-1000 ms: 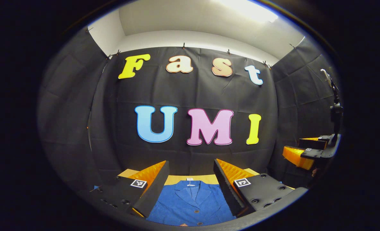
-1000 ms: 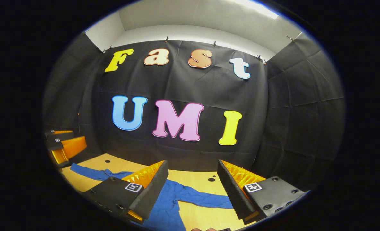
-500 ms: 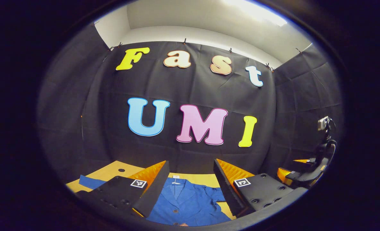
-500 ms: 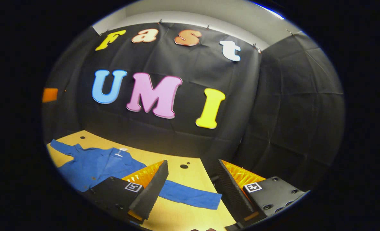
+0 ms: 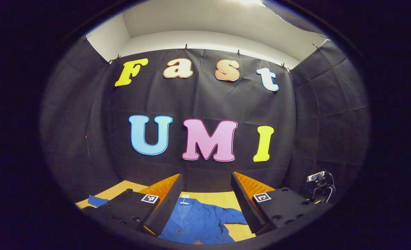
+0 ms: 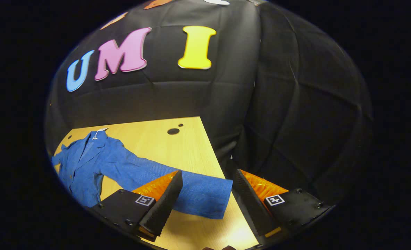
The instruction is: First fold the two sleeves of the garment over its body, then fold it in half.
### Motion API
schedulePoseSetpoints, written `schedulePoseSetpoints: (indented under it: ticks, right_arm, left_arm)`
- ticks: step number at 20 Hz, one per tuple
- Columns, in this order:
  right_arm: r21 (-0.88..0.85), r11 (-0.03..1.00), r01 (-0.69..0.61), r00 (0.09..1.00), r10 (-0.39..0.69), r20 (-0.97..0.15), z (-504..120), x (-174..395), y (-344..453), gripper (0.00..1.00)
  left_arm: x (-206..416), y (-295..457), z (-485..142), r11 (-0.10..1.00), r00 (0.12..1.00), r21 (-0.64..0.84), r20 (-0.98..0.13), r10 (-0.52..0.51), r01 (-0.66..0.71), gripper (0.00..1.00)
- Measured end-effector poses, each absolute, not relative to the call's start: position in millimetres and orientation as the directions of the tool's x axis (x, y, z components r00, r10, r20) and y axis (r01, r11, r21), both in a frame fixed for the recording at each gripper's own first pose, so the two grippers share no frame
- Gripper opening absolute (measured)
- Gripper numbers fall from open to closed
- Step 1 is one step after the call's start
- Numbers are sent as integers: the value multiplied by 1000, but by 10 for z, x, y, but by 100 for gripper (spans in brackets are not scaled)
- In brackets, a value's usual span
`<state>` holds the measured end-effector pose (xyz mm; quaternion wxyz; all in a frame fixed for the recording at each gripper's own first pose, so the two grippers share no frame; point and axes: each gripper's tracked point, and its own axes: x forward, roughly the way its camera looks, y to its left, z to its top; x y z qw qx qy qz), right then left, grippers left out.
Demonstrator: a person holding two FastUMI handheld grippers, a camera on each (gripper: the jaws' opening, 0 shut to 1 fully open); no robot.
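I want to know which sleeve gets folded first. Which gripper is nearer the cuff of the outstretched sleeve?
Right. The right gripper hangs open just above the cuff, which lies between its fingers. The left gripper is open over the jacket's collar, away from that cuff.

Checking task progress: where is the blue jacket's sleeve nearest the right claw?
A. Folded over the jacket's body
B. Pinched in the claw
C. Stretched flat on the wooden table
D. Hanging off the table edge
C: the blue jacket's sleeve lies stretched flat on the light wooden table, its cuff between the open fingers of the right claw, not gripped.
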<state>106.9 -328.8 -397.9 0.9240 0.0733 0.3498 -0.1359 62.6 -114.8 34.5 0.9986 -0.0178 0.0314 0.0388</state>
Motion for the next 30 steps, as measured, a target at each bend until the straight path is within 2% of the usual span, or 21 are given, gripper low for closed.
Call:
schedulePoseSetpoints:
  ticks: [3, 4, 6, 8, 9, 10, 11, 13, 15, 16, 17, 18, 19, 20, 21, 22, 24, 27, 28, 29, 30]
  right_arm:
    - [50, 938, 343, 626, -189, -756, -4493, 1052, -3379, 100]
    - [49, 938, 343, 613, -183, -769, -4585, 1033, -3372, 93]
    - [25, 945, 325, 594, -183, -783, -4697, 982, -3391, 99]
    - [22, 951, 307, 573, -167, -802, -4760, 909, -3372, 100]
    - [26, 954, 297, 570, -156, -806, -4775, 917, -3352, 100]
    - [24, 955, 297, 579, -160, -799, -4774, 965, -3351, 94]
    - [21, 956, 292, 585, -161, -795, -4757, 958, -3342, 98]
    - [6, 960, 281, 604, -173, -778, -4692, 966, -3347, 98]
    - [31, 966, 257, 589, -131, -797, -4716, 918, -3246, 97]
    - [37, 969, 246, 561, -111, -820, -4763, 855, -3209, 94]
    - [41, 965, 259, 594, -126, -795, -4732, 986, -3247, 90]
    - [51, 960, 275, 579, -123, -806, -4782, 982, -3250, 87]
    - [54, 956, 288, 574, -128, -809, -4769, 966, -3255, 93]
    - [51, 954, 294, 578, -135, -805, -4788, 983, -3257, 85]
    - [38, 958, 284, 576, -139, -805, -4785, 949, -3254, 93]
    - [31, 960, 277, 584, -142, -799, -4783, 956, -3266, 93]
    - [48, 955, 293, 598, -144, -788, -4736, 967, -3228, 83]
    - [55, 945, 321, 597, -158, -786, -4739, 983, -3213, 46]
    - [76, 942, 326, 590, -140, -795, -4752, 987, -3153, 46]
    - [79, 938, 337, 588, -145, -796, -4734, 1010, -3166, 6]
    - [83, 932, 354, 585, -151, -797, -4737, 1049, -3179, 13]
  left_arm:
    - [626, -1250, 302, 996, 992, 35, -84, 90, -87, 81]
    - [609, -1249, 266, 993, 990, 68, -95, 103, -96, 81]
    - [588, -1301, 218, 990, 989, 104, -98, 110, -100, 81]
    - [587, -1336, 191, 988, 988, 119, -107, 114, -101, 81]
    - [578, -1350, 181, 988, 987, 118, -108, 116, -103, 81]
    - [580, -1357, 191, 988, 988, 114, -107, 115, -102, 81]
    - [585, -1353, 199, 988, 988, 111, -103, 117, -105, 81]
    - [578, -1326, 219, 988, 988, 107, -96, 122, -112, 81]
    - [572, -1293, 164, 987, 986, 107, -105, 128, -116, 81]
    - [557, -1281, 149, 987, 985, 104, -111, 132, -121, 81]
    - [542, -1272, 139, 987, 984, 99, -114, 135, -124, 81]
    - [527, -1263, 135, 987, 984, 96, -117, 137, -126, 81]
    - [515, -1256, 133, 987, 983, 96, -117, 138, -127, 81]
    - [500, -1246, 142, 987, 984, 100, -114, 138, -127, 81]
    - [489, -1230, 139, 986, 984, 107, -111, 141, -129, 81]
    - [471, -1206, 148, 984, 983, 113, -107, 146, -134, 81]
    - [459, -1164, 120, 983, 982, 117, -108, 155, -143, 81]
    - [428, -1118, 102, 982, 978, 104, -114, 172, -160, 82]
    - [410, -1095, 100, 981, 977, 104, -117, 178, -166, 81]
    - [383, -1073, 95, 979, 976, 106, -119, 184, -172, 81]
    - [380, -1047, 97, 978, 974, 111, -120, 191, -178, 81]
